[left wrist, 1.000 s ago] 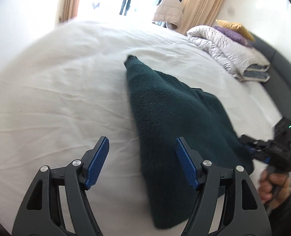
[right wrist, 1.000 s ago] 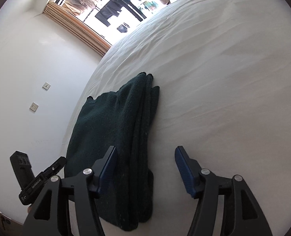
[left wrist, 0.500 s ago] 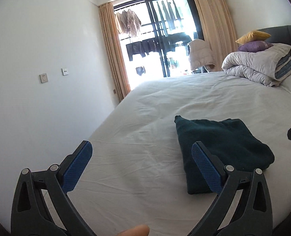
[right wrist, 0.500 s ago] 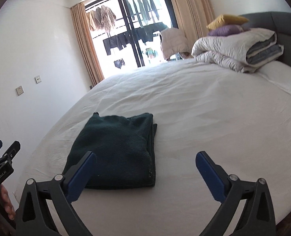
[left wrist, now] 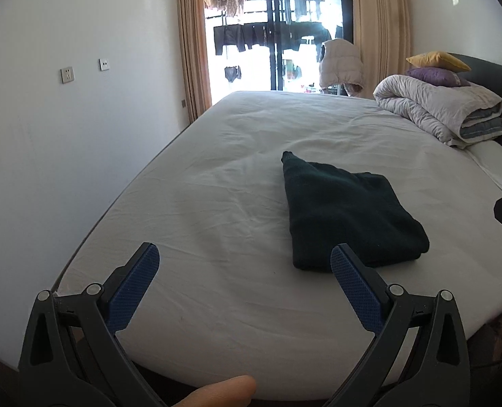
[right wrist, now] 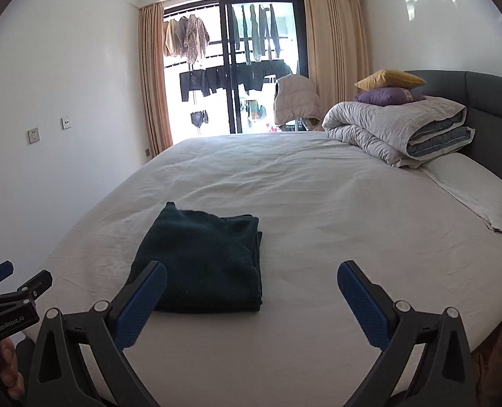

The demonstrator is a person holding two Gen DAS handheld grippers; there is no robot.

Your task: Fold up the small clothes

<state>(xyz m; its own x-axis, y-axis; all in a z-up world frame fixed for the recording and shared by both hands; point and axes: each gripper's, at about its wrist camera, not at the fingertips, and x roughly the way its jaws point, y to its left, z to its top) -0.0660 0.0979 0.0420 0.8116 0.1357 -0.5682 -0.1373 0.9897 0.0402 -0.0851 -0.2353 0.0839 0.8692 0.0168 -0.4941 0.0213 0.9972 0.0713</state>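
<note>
From your left wrist, the left gripper (left wrist: 242,273) stands wide with nothing between its blue pads; its jaws have just been opening. The dark green garment (left wrist: 342,210) lies folded on the white bed (left wrist: 217,203), ahead and to the right, apart from the pads. If you reach back in from here, the right-hand pad could snag the near edge and drag the layers askew.

From your right wrist, the right gripper (right wrist: 251,293) is likewise spread wide and empty, its jaws also just opened. The garment (right wrist: 205,257) sits ahead and left, its stacked edges facing right. A careless sweep across that side could peel the top layer open and undo the fold.
</note>
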